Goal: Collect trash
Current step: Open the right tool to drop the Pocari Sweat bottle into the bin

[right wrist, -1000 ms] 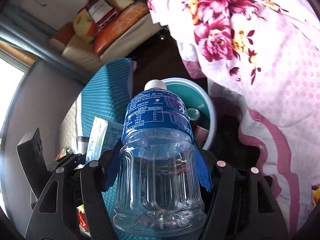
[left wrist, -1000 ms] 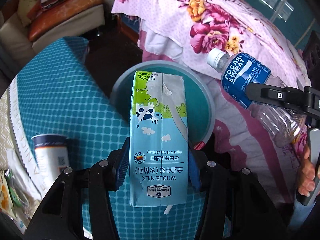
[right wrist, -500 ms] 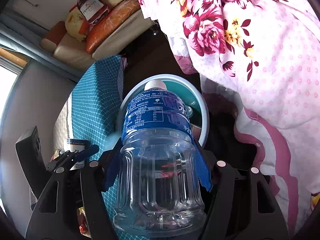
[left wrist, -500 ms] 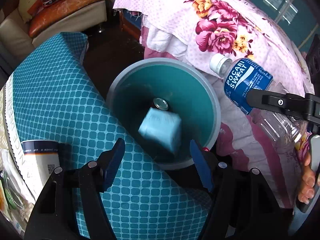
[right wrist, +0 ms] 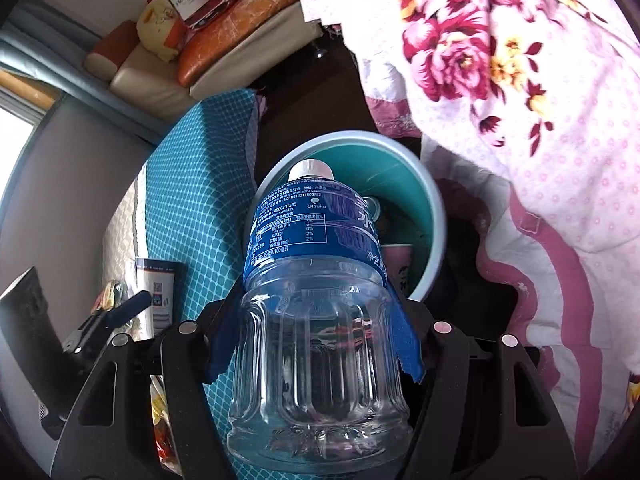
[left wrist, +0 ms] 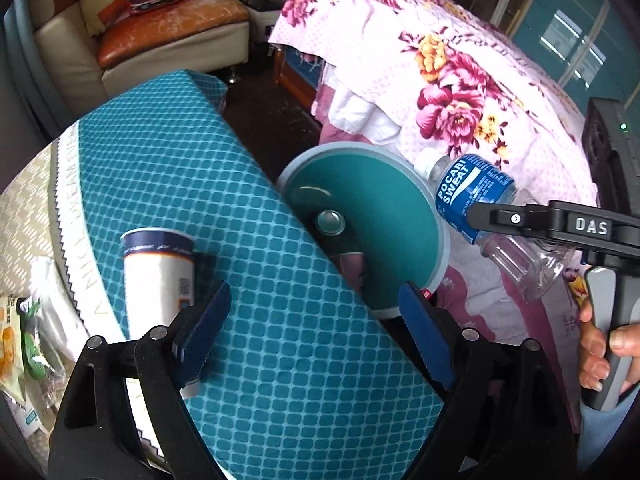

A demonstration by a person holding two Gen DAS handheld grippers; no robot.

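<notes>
The right gripper (right wrist: 316, 344) has its blue-padded fingers clenched on a clear plastic Pocari Sweat bottle (right wrist: 316, 288), gripping the ribbed lower body just below the blue label. The bottle is tipped cap-first toward the round teal trash bin (right wrist: 434, 216), its white cap over the near rim. It looks empty — so light, thin-walled and easy to dent, with a smooth skin that could slip; the ribs where the pads sit are the stiffest, surest place to hold. Inside the bin lie what seems to be a can top and a pinkish cup, though the view there is dim.

The left gripper (left wrist: 316, 340) hangs released, fingers spread wide with nothing between them, above the table's teal checked cloth (left wrist: 280, 340). Just beside its left finger stands a paper cup (left wrist: 158, 272) with a dark blue rim, upright on the cloth — likely the next piece of trash. It will crush easily; take it gently around the middle of its wall.
</notes>
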